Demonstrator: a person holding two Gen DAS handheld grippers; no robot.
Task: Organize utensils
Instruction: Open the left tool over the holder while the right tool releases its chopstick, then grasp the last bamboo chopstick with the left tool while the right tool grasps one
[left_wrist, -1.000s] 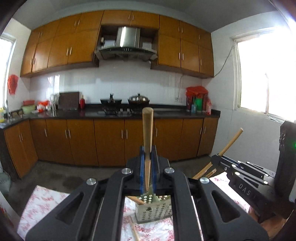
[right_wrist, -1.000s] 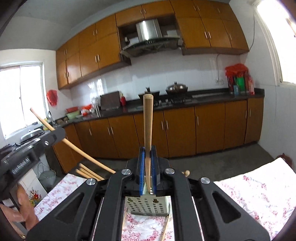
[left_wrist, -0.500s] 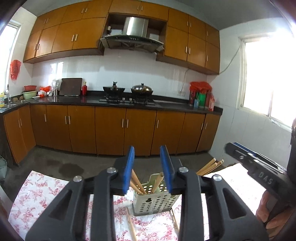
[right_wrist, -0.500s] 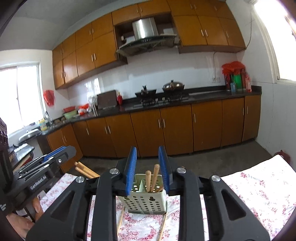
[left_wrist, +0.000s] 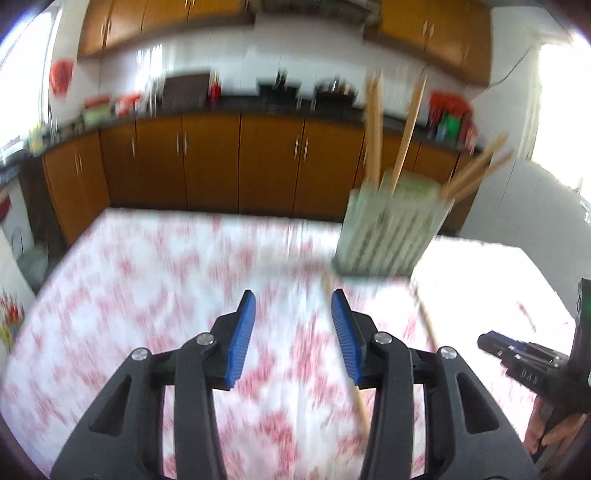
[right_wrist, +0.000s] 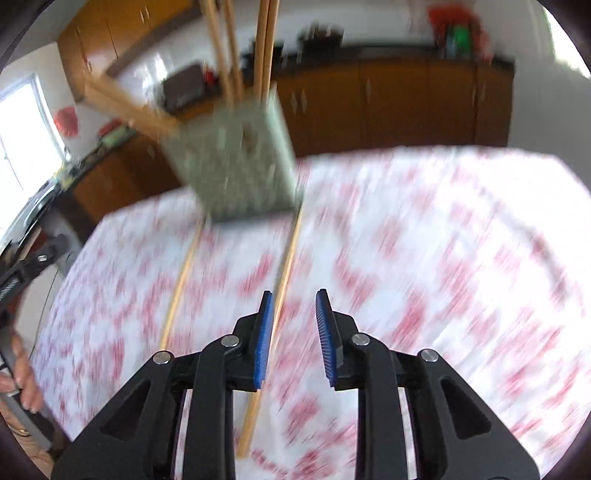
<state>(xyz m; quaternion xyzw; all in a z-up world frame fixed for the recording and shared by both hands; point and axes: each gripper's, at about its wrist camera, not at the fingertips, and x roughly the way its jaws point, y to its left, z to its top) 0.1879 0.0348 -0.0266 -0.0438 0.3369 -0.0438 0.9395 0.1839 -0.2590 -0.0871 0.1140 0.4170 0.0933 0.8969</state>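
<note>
A pale perforated utensil holder (left_wrist: 391, 229) stands on the table at the right of the left wrist view, with several wooden chopsticks (left_wrist: 373, 129) upright in it. My left gripper (left_wrist: 293, 299) hangs low over the cloth; its jaws are opening and nothing is between them. A loose chopstick (left_wrist: 360, 406) runs under its right finger. In the right wrist view the holder (right_wrist: 236, 162) is up left. My right gripper (right_wrist: 294, 295) is open and empty. One loose chopstick (right_wrist: 284, 273) lies just beside its left finger, another chopstick (right_wrist: 183, 273) further left. Both views are motion-blurred.
A white tablecloth (left_wrist: 147, 295) with red flowers covers the table; its far edge lies beyond the holder. Brown kitchen cabinets (left_wrist: 207, 162) line the back wall. The right gripper (left_wrist: 524, 354) and a hand (left_wrist: 550, 432) sit at the lower right of the left wrist view.
A second ago each gripper was shut on a chopstick above the holder. Both let go, the chopsticks now stand in the holder, and both grippers have dropped and tilted toward the table.
</note>
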